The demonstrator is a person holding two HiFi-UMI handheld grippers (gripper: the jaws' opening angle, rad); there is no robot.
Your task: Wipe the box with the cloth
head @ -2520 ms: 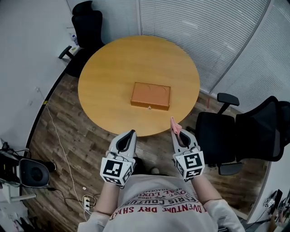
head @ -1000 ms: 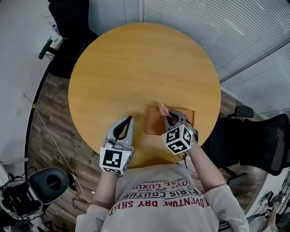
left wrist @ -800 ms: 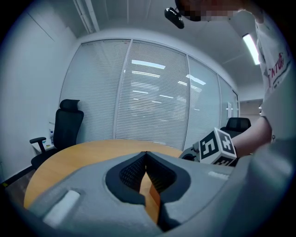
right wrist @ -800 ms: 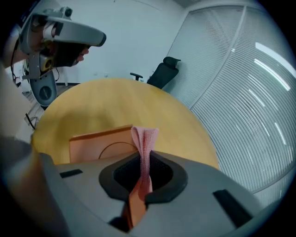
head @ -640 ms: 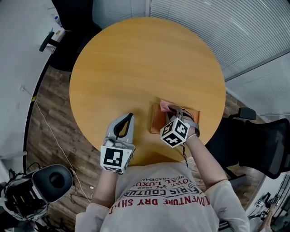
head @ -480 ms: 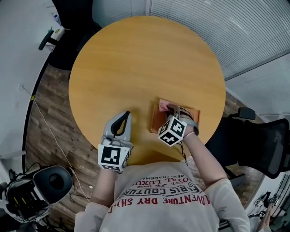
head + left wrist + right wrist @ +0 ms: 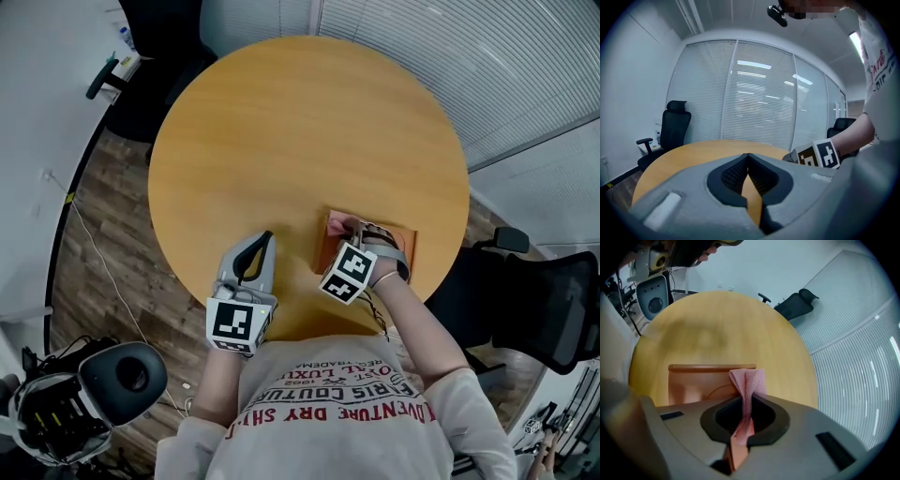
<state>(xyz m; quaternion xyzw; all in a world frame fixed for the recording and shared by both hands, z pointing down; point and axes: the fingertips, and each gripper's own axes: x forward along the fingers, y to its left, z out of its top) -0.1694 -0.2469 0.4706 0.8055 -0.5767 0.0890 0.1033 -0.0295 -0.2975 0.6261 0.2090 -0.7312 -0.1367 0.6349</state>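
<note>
Round table [image 7: 281,122] | one box [image 7: 693,380] | one cloth [image 7: 749,379] pinched by right gripper [image 7: 746,400] | left gripper [image 7: 748,155] jaws closed

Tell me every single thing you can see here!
table: one, yellowish wood, round, in the middle
box: one, orange-brown, on the table's near side
cloth: one, pink, pinched in the right gripper, over the box
chairs: two, black, one beyond the table at left, one at right
blinds: pale grey, along the far wall
machine: one, grey and black, floor at lower left
left gripper: grey, shut, empty, over the table's near edge
right gripper: grey, shut on the cloth, above the box
</note>
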